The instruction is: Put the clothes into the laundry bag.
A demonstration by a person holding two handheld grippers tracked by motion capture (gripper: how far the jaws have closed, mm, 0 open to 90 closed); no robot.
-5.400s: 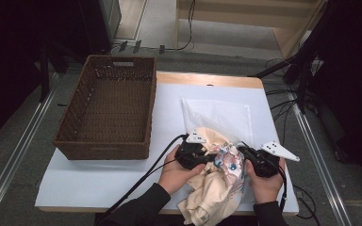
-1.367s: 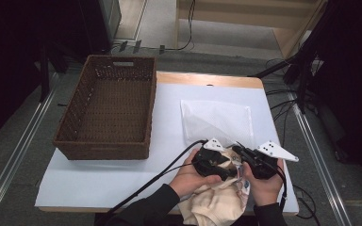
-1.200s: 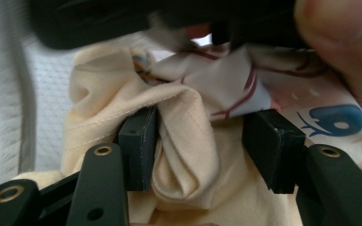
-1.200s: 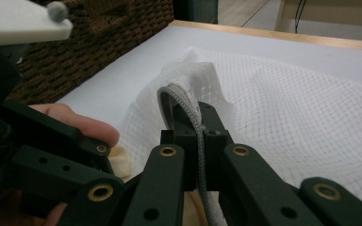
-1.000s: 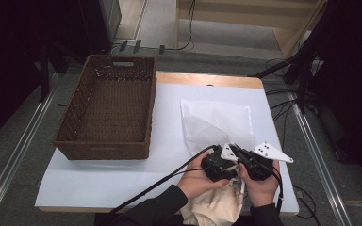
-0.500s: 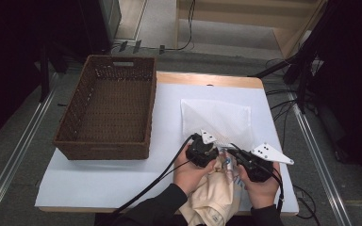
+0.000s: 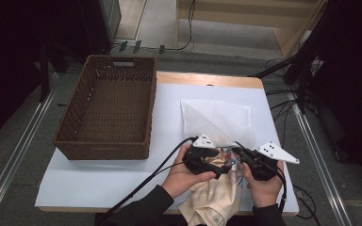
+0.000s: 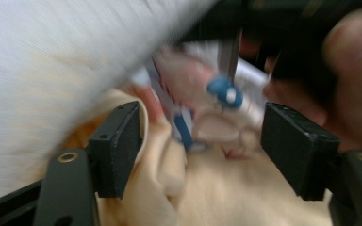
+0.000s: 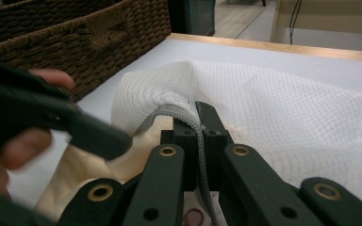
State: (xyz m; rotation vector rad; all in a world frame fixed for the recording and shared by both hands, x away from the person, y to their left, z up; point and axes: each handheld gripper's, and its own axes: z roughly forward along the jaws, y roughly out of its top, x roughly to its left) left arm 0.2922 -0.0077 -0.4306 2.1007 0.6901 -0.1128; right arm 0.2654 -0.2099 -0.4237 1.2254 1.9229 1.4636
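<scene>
Brown wicker basket [image 7: 106, 110] stands on the left part of the bench [image 7: 99, 179], which carries a white cover. Grey floor with metal rails [image 7: 9, 169] at left; black cables [image 7: 283, 106] at right.

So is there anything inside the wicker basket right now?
No, the wicker basket shows a bare woven floor in the high view, with nothing lying in it.

The left gripper [image 8: 198, 150] has just been opening its jaws, and they stand apart over the cream garment [image 8: 226, 197] without pressing it. Between them lies a printed patch with blue marks [image 8: 219, 94] (blurred). White mesh fabric [image 8: 52, 70] fills the upper left.
</scene>
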